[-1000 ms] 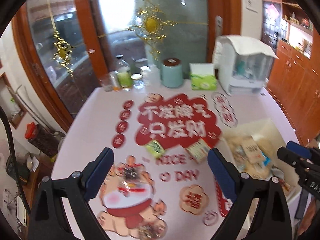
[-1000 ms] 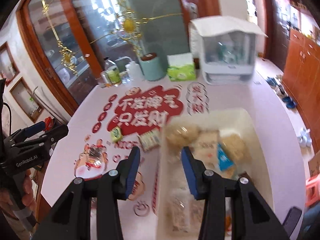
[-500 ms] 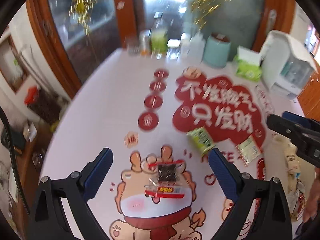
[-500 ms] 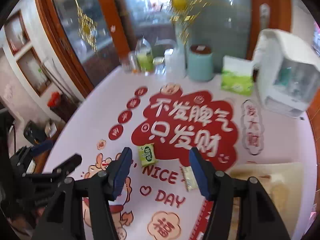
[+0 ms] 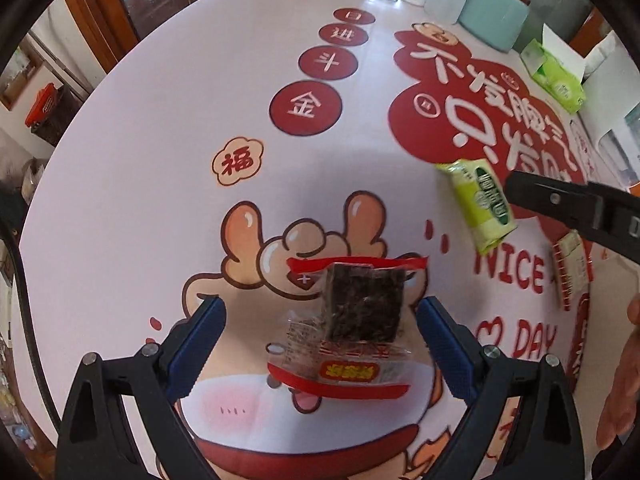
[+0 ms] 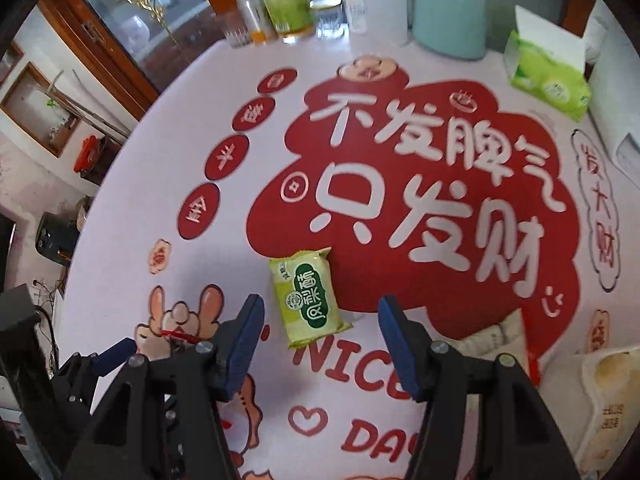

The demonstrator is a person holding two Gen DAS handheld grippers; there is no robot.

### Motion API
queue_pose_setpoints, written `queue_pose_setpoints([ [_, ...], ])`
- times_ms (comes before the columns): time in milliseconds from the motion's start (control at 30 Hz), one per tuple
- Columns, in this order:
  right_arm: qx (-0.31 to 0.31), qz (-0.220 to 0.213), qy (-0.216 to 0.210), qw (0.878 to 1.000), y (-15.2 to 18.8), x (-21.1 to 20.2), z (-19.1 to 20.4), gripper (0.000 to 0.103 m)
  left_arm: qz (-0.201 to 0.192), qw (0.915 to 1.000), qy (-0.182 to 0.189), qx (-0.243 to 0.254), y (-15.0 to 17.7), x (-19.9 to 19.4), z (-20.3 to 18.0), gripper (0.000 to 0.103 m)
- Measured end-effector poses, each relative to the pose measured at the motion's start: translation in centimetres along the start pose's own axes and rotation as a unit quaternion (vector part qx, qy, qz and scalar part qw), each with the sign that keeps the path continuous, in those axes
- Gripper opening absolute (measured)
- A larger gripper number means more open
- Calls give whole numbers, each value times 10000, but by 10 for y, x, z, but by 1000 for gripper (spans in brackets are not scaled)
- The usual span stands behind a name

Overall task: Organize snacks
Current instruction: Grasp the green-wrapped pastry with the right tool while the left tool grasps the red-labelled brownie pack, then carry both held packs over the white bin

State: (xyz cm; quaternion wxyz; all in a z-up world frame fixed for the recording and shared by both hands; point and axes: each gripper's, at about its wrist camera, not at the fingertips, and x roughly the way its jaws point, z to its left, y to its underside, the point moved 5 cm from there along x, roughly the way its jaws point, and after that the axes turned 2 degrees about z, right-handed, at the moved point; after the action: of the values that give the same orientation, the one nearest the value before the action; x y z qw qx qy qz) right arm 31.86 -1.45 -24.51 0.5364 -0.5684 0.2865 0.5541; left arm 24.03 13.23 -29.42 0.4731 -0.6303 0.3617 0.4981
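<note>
A clear packet with red edges and a dark square snack (image 5: 352,320) lies on the printed table mat, between the fingers of my open left gripper (image 5: 320,340), which is low over it. A green snack packet (image 6: 308,292) lies just ahead of my open right gripper (image 6: 320,340); it also shows in the left wrist view (image 5: 480,200). A third packet with a red edge (image 5: 568,272) lies to the right, partly behind the right gripper's finger (image 6: 496,336). A cream tray with snacks (image 6: 600,392) sits at the right edge.
At the table's far edge stand bottles and glasses (image 6: 288,4), a teal canister (image 6: 448,20), a green tissue box (image 6: 548,76) and a white appliance (image 6: 616,92). The table edge curves along the left. A hand (image 5: 624,392) shows at right.
Both grippers have dropped and moved forward toward the table. The left now straddles the dark snack packet; the right has closed in on the green packet. The tray has slid out to the right.
</note>
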Motion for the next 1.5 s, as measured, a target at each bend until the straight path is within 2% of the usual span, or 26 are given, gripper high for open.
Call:
queue_pose_setpoints([
  [167,-148,198,190,9995,-2,29,4,60,144,9998,44,-129,1,14,8,91],
  [267,-199,241,224,9993,-2,41,6,61,-7,9999,10,-128,-1,11,10,74],
  [300,-226,226,209,9993,-2,44,8,59,-87,9999,16,-109,-2,10,10,62],
  [333,-295,145,274,9991,-2,43,10,58,-122,9999,16,-78,-3,9,10,60],
  [367,-396,130,347,9985,-2,45,12,54,-101,9999,45,-76,-4,9,9,59],
  [400,-466,99,378,9981,-2,46,14,42,-134,9998,68,-98,-4,9,9,57],
  [433,-545,68,390,9977,-2,45,16,37,-158,9998,94,-119,-8,9,10,55],
  [633,-420,160,187,9988,4,44,16,37,-271,9996,-4,-76,-8,-3,11,53],
  [900,-340,30,-104,9994,35,16,24,37,-619,9979,-166,63,10,-49,20,53],
  [1167,-379,-219,-172,9989,79,-27,26,37,-970,9940,-385,339,37,-98,19,53],
  [1500,-361,-233,-285,9987,142,-61,18,37,-1132,9915,-448,453,82,-138,6,53],
])
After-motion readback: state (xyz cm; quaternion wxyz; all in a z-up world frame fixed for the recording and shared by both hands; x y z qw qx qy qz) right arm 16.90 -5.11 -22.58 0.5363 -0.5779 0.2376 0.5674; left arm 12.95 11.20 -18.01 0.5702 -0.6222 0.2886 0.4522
